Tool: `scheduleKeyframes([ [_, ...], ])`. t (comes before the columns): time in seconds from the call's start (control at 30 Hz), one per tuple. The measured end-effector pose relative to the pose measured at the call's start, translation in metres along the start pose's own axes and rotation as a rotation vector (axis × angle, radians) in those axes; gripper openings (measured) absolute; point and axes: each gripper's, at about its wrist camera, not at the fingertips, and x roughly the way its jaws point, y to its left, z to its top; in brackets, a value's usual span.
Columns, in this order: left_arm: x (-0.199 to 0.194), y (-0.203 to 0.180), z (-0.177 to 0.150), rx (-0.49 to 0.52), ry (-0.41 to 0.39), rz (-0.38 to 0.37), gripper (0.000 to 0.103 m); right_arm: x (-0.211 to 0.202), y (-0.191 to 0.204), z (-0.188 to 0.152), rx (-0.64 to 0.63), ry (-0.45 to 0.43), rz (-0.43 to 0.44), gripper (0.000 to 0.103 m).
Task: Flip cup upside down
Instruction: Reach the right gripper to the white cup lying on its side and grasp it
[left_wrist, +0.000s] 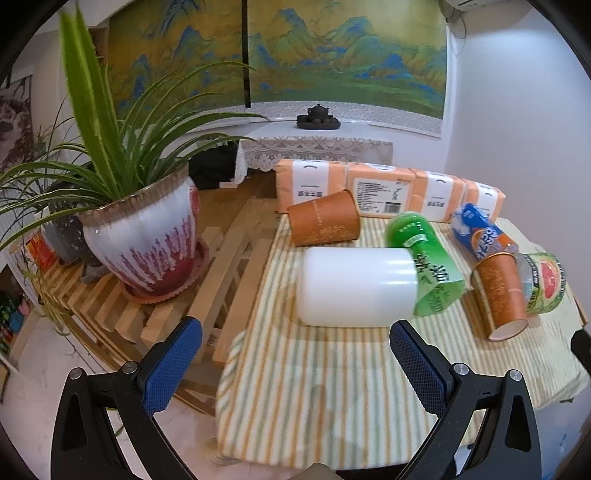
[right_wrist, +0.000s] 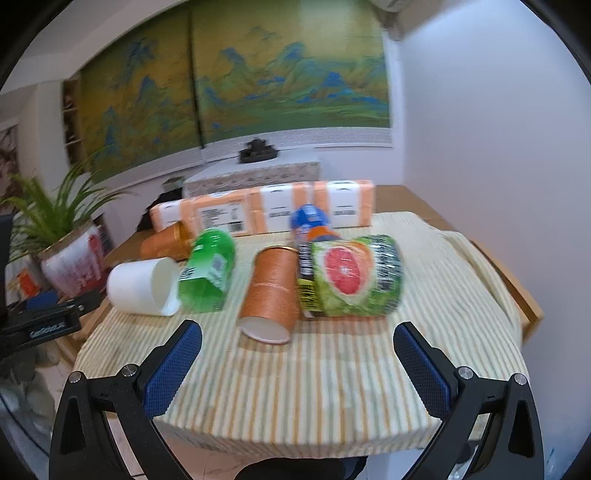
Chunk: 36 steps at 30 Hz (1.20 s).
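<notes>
Both the left gripper (left_wrist: 295, 360) and right gripper (right_wrist: 297, 360) gape empty; the white paper cup (left_wrist: 356, 286), light and crushable, wants a gentle mid-wall hold.

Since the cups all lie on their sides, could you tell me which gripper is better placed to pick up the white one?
Left gripper: open, with the white cup just ahead between its fingers.
</notes>
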Motion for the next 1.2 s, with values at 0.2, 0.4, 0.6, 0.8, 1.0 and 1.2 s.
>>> scheduleKeyframes([
  [0.2, 0.007, 0.014, -0.003, 0.010, 0.050, -0.022, 0.103, 0.015, 0.023, 0.019, -0.107, 0.020, 0.125, 0.103],
  [0.4, -0.008, 0.031, -0.014, 0.019, 0.036, -0.018, 0.103, 0.038, 0.061, 0.044, -0.340, 0.056, 0.289, 0.103],
  [0.6, -0.017, 0.056, -0.030, -0.046, 0.054, -0.014, 0.103, 0.072, 0.124, 0.066, -0.648, 0.145, 0.427, 0.103],
  [0.8, -0.019, 0.085, -0.041, -0.119, 0.071, 0.011, 0.103, 0.114, 0.178, 0.065, -0.888, 0.259, 0.458, 0.103],
  [1.0, -0.020, 0.100, -0.047, -0.143, 0.082, 0.033, 0.103, 0.146, 0.212, 0.064, -1.035, 0.318, 0.459, 0.103],
  [1.2, -0.017, 0.102, -0.047, -0.146, 0.083, 0.052, 0.103, 0.152, 0.226, 0.049, -1.165, 0.371, 0.449, 0.102],
])
